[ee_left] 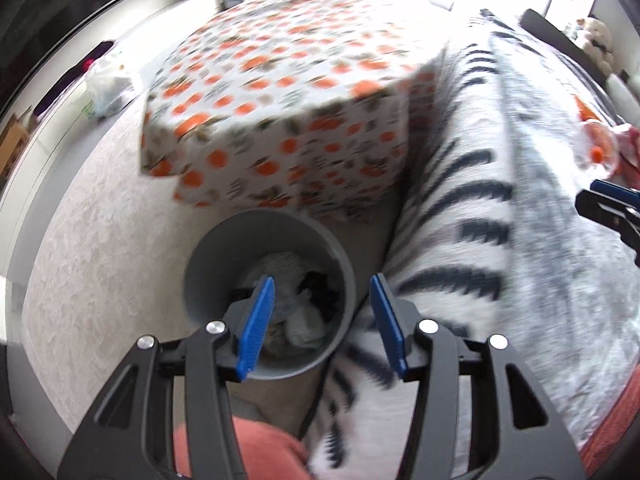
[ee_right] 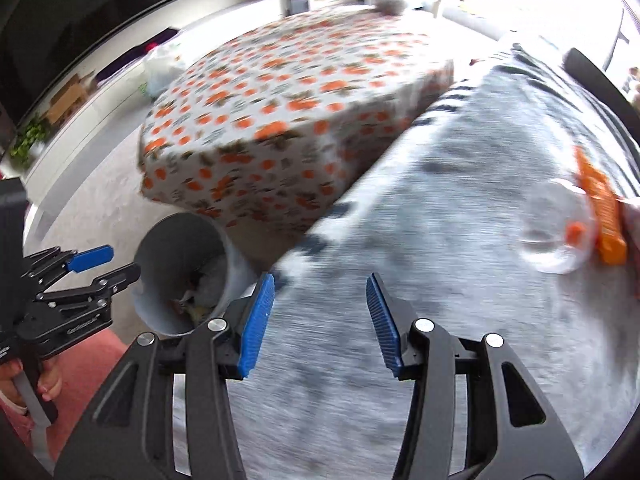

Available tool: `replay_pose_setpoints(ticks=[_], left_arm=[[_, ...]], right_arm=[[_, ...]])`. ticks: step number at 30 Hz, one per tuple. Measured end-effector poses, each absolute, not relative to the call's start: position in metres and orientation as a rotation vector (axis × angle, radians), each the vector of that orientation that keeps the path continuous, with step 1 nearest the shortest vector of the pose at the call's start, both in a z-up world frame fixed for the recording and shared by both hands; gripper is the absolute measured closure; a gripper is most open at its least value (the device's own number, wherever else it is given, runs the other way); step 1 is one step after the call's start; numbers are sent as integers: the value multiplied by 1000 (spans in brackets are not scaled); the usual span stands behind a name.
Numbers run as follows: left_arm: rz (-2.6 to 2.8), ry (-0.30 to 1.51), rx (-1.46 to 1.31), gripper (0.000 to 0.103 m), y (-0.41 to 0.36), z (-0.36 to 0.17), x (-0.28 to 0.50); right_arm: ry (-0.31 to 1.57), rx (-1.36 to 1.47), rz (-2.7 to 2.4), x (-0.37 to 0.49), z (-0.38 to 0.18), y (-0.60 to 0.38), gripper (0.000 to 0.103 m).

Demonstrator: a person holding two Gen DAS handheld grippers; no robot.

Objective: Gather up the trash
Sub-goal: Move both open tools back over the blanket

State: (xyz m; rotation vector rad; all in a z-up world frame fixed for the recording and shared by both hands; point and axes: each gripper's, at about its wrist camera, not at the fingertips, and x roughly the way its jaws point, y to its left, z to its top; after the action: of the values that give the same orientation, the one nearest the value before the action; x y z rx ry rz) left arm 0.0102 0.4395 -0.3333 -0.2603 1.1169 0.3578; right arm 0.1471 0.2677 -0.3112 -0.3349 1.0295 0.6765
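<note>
The left gripper [ee_left: 322, 324] is hanging over the bin [ee_left: 268, 296], jaws open and empty. The right gripper's [ee_right: 320, 322] jaws are standing open near a blurred, probably clear bottle [ee_right: 556, 228].

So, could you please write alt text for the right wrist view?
The open, empty right gripper hovers over a grey striped blanket, where a clear plastic bottle lies. At left, the left gripper is beside a grey bin holding trash.

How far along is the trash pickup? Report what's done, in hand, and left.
Done: the grey bin already holds crumpled trash. In hand: nothing; the left gripper and right gripper both stand open and empty. Left: a clear plastic bottle and an orange packet lie on the striped blanket.
</note>
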Motion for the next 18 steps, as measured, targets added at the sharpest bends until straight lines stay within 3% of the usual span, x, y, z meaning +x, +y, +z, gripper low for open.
replay_pose_setpoints(ticks=[10, 18], left_arm=[[150, 1058, -165, 52, 305, -305, 111], [57, 1042, -115, 52, 220, -309, 190]], right_arm=[[929, -260, 415, 235, -279, 122, 56], [921, -232, 306, 302, -303, 45, 56]])
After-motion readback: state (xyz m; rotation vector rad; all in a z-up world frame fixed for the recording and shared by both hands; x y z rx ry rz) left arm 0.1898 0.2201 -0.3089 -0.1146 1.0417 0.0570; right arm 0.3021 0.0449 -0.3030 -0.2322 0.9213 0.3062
